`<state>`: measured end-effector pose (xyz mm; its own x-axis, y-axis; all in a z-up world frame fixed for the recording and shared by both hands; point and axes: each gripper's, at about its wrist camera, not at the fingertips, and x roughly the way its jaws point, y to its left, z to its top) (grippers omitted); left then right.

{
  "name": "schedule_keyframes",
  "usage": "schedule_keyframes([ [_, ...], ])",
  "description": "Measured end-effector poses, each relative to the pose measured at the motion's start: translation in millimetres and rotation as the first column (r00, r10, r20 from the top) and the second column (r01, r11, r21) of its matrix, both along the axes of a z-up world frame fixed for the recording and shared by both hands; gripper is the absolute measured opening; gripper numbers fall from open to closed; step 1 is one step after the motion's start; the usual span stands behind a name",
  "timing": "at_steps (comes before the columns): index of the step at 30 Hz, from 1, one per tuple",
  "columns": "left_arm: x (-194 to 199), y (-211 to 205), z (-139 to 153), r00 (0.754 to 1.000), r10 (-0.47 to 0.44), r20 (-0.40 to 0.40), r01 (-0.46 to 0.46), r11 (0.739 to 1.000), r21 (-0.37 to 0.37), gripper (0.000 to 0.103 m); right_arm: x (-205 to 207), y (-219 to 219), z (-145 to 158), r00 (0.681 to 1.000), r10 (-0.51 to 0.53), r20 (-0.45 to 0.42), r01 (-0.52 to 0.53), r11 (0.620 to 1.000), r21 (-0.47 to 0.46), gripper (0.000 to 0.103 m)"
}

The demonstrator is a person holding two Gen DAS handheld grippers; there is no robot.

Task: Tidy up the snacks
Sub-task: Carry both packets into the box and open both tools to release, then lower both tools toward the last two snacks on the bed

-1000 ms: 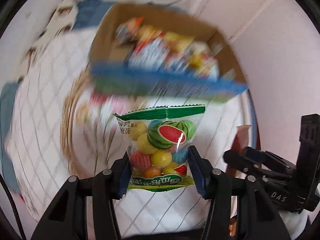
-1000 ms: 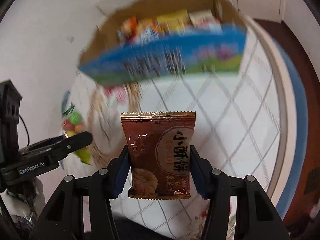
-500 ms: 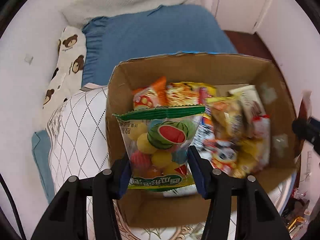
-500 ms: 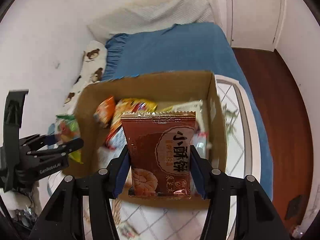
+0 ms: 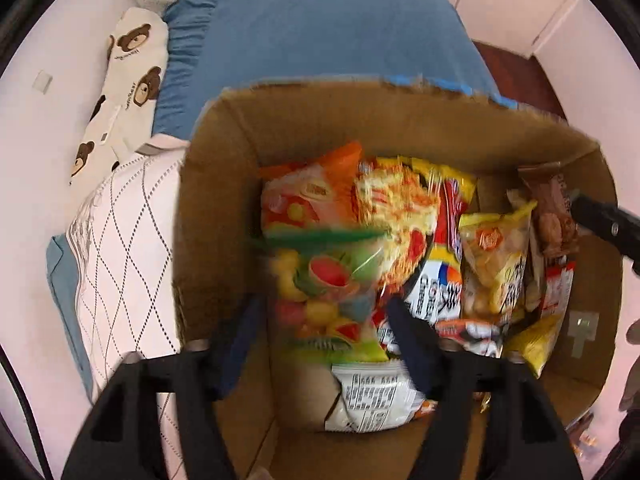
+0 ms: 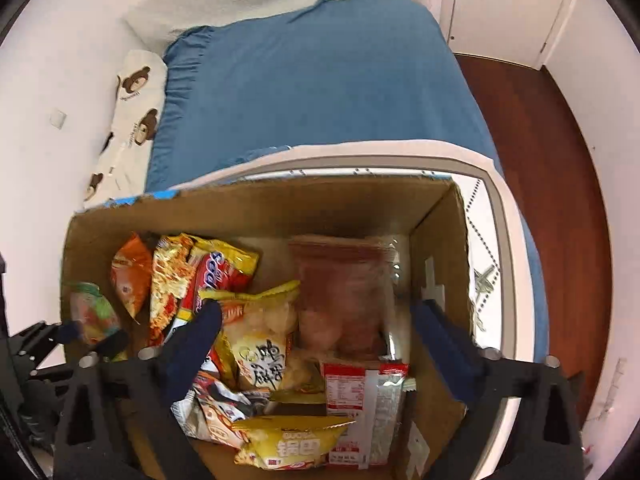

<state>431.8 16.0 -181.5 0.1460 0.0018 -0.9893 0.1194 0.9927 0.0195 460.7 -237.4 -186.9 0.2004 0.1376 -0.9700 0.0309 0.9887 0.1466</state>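
A cardboard box (image 5: pixel 208 216) (image 6: pixel 280 208) holds several snack packets. My left gripper (image 5: pixel 326 332) is over the box's left part with its jaws spread; the clear candy bag with the green top (image 5: pixel 324 280) is blurred between them, dropping free. It also shows in the right wrist view (image 6: pixel 90 312). My right gripper (image 6: pixel 316 324) is open over the box; the brown biscuit packet (image 6: pixel 344 292) is blurred, falling between the fingers into the box's right side.
A blue bed (image 6: pixel 312 80) lies beyond the box, with a bear-print pillow (image 5: pixel 124 92) at its left. The box stands on a white quilted pad (image 5: pixel 120 240). Wooden floor (image 6: pixel 560 160) is to the right.
Both grippers moved lower over the box and opened. The candy bag and the brown biscuit packet left the fingers and are falling into the box.
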Motion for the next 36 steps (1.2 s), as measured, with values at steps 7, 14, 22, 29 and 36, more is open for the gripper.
schedule_keyframes([
  [7,-4,4,12,0.997,0.037,0.061,-0.036,0.999,-0.020,0.095,-20,-4,5,1.000,-0.008,0.025,0.008,1.000,-0.010,0.100],
  [14,-32,-2,25,0.992,0.038,0.123,-0.030,0.997,-0.067,0.095,-55,6,11,0.998,-0.001,0.065,0.005,0.998,-0.063,0.100],
  [22,-79,-11,52,0.969,0.043,0.245,-0.021,0.996,-0.092,0.095,-101,15,35,0.988,0.028,0.151,-0.011,0.994,-0.111,0.100],
  [29,-125,-12,80,0.937,0.056,0.346,-0.013,0.992,-0.127,0.095,-149,21,66,0.964,0.049,0.262,-0.008,0.988,-0.154,0.100],
  [36,-173,-8,103,0.902,0.062,0.427,0.004,0.988,-0.152,0.095,-199,24,94,0.940,0.049,0.338,0.001,0.989,-0.148,0.100],
])
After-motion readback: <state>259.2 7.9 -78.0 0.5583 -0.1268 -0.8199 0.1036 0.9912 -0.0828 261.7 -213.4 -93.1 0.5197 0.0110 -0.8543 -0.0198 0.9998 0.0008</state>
